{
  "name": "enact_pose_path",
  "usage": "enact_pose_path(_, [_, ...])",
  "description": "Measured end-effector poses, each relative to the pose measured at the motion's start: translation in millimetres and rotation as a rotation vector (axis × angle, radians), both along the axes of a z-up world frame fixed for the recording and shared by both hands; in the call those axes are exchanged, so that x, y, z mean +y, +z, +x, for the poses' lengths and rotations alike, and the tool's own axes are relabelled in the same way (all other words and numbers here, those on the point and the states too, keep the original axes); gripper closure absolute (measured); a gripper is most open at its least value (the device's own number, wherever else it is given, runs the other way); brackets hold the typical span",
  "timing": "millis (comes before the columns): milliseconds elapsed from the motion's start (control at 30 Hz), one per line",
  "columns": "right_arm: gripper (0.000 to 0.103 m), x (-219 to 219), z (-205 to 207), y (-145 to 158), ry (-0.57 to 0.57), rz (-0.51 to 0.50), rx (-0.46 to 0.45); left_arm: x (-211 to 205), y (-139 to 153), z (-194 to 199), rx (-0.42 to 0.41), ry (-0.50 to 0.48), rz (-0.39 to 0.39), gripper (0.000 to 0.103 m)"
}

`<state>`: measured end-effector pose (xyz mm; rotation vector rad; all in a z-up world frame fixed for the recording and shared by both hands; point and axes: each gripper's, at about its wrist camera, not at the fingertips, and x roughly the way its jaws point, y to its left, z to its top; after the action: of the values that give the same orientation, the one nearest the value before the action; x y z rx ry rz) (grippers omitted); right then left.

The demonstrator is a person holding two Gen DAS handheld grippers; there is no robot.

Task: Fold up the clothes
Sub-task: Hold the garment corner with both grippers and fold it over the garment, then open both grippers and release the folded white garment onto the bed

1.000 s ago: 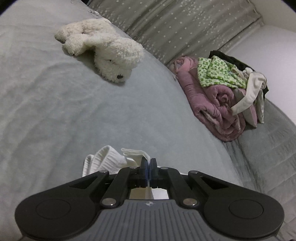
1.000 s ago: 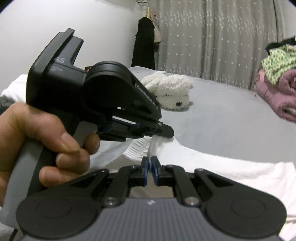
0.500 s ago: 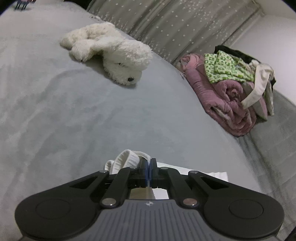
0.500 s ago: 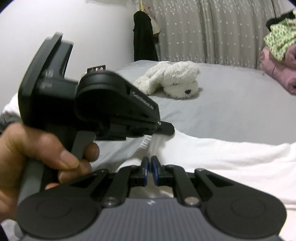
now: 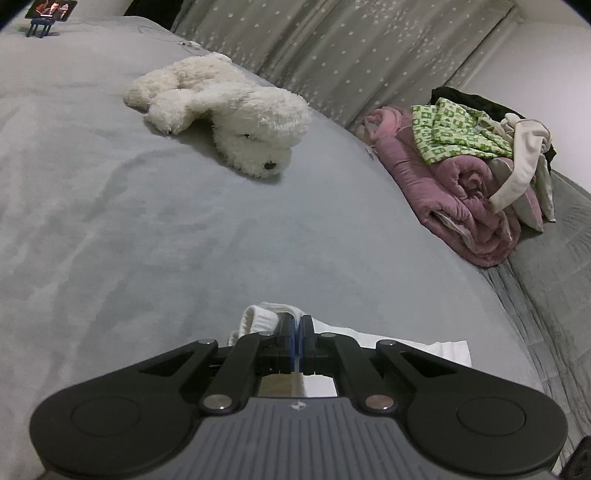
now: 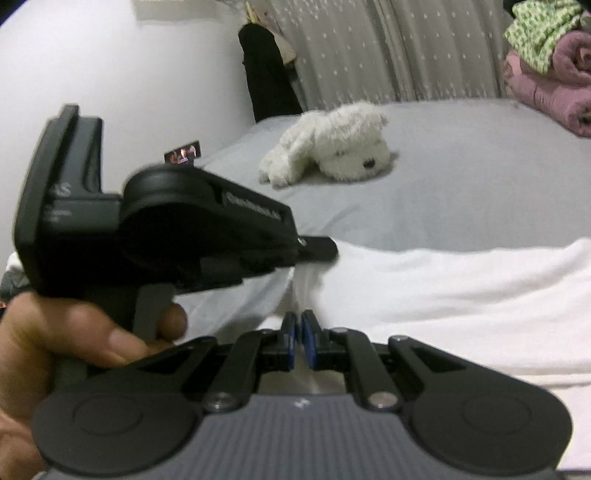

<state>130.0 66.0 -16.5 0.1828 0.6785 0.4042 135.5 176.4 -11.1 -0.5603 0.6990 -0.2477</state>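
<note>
A white garment (image 6: 443, 288) lies spread over the grey bed (image 6: 461, 192), stretching off to the right. My right gripper (image 6: 298, 321) is shut on a raised fold of it at the near edge. Just above and to the left, a hand (image 6: 74, 332) holds my left gripper (image 6: 325, 253), which pinches the same fold of cloth. In the left wrist view the left gripper (image 5: 297, 325) is shut, with a bunched ribbed edge of the white garment (image 5: 258, 317) at its tips and more white cloth trailing right beneath it.
A white plush dog (image 5: 229, 110) lies mid-bed. At the far right sits a pile of clothes (image 5: 461, 177) on a rolled pink blanket. A phone on a stand (image 5: 48, 11) is at the far corner. A dark garment (image 6: 266, 74) hangs by the curtain.
Both grippers keep their hold on the white cloth. Both views have rolled, the right one more. The right gripper has drifted a little, and the garment now lies flatter across the bed.
</note>
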Motion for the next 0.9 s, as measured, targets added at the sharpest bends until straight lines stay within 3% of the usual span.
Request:
enact_pose_path(133, [0.083,-6,-3,-2,0.028,0.034,0.019,7,5,0,-0.007,0.03,0.0,0.103])
enact_pose_path(167, [0.076,-9,-4,-1,0.036,0.049,0.023,10,6,-1,-0.007,0.041,0.002,0.103])
enact_pose_path(433, [0.064,-58,-41,19,0.054,0.018,-0.026,21,25,-7,-0.04,0.076,-0.006,0.103])
enact_pose_path(633, [0.065,-179,-60,31,-0.164,-0.067,-0.029,-29,40,-22,-0.074,-0.076,0.031,0.103])
enact_pose_path(800, [0.065,-280,-66,25,-0.394,-0.04,0.1,-75,18,-26,0.023,-0.163,0.058,0.103])
enact_pose_path(900, [0.065,-298,-70,19,-0.405,-0.041,0.114,-88,8,-26,0.059,-0.186,0.057,0.103])
